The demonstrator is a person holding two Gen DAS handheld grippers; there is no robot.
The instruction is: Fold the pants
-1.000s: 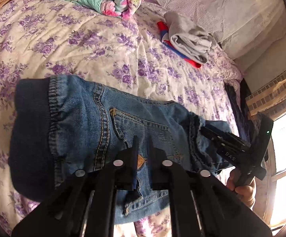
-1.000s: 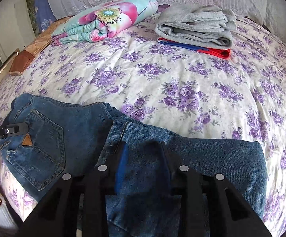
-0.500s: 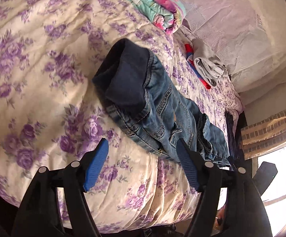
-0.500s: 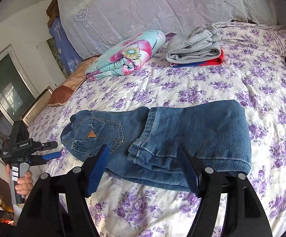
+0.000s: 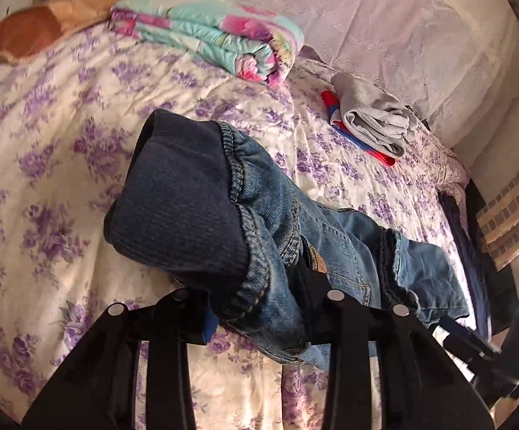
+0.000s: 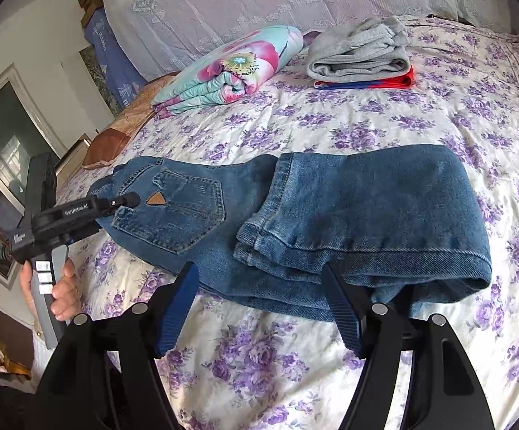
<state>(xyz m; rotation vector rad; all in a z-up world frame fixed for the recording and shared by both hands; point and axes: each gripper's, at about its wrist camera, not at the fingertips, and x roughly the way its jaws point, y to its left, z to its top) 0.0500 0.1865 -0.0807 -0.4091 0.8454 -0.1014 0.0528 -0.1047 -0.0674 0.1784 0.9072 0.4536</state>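
Blue jeans (image 6: pixel 331 215) lie folded on the floral bedspread (image 6: pixel 366 118), legs doubled over toward the back pocket. In the left wrist view the jeans (image 5: pixel 202 215) fill the middle, waistband end nearest. My left gripper (image 5: pixel 259 319) has its fingers on either side of the waistband end and looks closed on it; it also shows in the right wrist view (image 6: pixel 130 200) at the waistband by the back pocket. My right gripper (image 6: pixel 263 308) is open, just short of the folded leg edge, holding nothing.
A rolled floral quilt (image 6: pixel 230 68) and a stack of folded grey and red clothes (image 6: pixel 359 57) lie toward the head of the bed. A brown pillow (image 5: pixel 44 25) is at the far left. The bed's front edge is right below the grippers.
Both grippers let go of the jeans and drew back open. My left gripper has since come back in and closed around the waistband end. My right gripper stays open near the fold.
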